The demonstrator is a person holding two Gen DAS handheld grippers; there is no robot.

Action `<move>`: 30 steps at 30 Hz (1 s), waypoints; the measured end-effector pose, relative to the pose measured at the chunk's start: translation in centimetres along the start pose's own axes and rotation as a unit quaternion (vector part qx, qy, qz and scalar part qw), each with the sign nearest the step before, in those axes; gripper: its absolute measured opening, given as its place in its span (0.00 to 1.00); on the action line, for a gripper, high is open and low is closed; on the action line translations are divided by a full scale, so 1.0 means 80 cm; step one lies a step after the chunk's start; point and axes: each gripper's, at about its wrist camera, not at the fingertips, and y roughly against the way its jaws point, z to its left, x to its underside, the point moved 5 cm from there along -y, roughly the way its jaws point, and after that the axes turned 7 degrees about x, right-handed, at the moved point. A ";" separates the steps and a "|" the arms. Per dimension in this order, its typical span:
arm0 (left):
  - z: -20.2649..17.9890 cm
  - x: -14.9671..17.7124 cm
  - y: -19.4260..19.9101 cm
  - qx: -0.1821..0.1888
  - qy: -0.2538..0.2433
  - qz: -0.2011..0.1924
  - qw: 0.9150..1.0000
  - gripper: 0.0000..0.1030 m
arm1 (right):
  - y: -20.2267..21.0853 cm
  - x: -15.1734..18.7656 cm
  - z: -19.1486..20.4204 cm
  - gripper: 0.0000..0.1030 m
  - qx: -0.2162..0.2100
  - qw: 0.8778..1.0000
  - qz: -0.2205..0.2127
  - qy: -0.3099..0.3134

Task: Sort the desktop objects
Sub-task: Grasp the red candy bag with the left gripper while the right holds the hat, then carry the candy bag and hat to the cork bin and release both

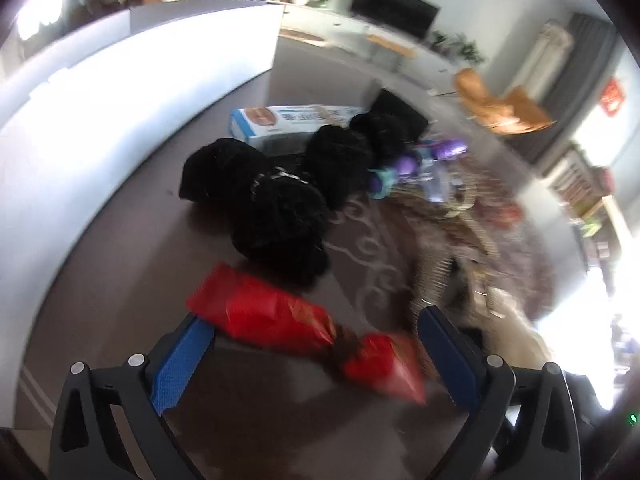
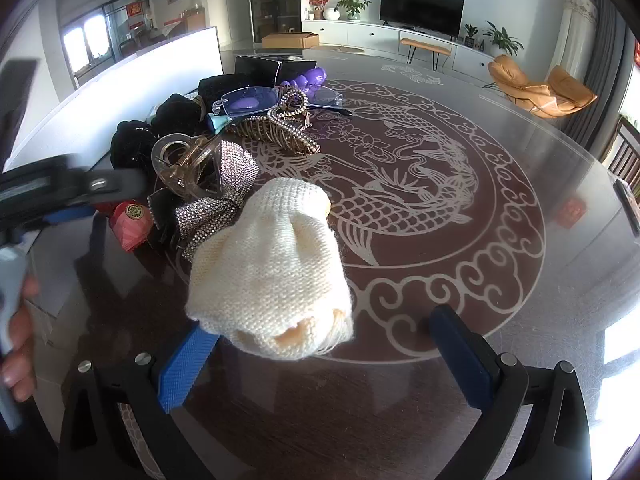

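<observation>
My left gripper (image 1: 316, 320) is open, its blue pads wide apart on either side of a red foil packet (image 1: 260, 316) that lies on the dark table; this view is blurred. The same red packet (image 2: 130, 224) shows in the right wrist view under the left gripper (image 2: 92, 200). My right gripper (image 2: 324, 322) is open around the near end of a cream knitted piece (image 2: 268, 272) lying on the table. Its left pad is close to the knit's edge, its right pad well clear.
Beyond lie black fluffy scrunchies (image 1: 276, 220), a blue-white box (image 1: 280, 120), a clear hair claw (image 2: 184, 164), a rhinestone bow (image 2: 224, 196), a gold claw clip (image 2: 272, 132), glasses (image 2: 248, 100) and purple items (image 2: 308, 78). A white board (image 2: 120, 92) stands left. A hand (image 2: 20, 340) holds the left gripper.
</observation>
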 end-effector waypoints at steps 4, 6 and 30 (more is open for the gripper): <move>0.007 0.013 0.004 -0.012 -0.057 0.014 0.998 1.00 | 0.000 0.000 0.000 1.00 0.000 1.000 0.000 0.000; 0.025 0.026 0.018 0.000 -0.093 0.023 0.995 1.00 | 0.000 0.000 0.000 1.00 0.000 1.000 0.000 0.000; 0.069 0.041 0.054 0.069 -0.114 -0.004 0.991 0.16 | 0.001 -0.001 -0.003 1.00 -0.007 1.000 -0.002 -0.006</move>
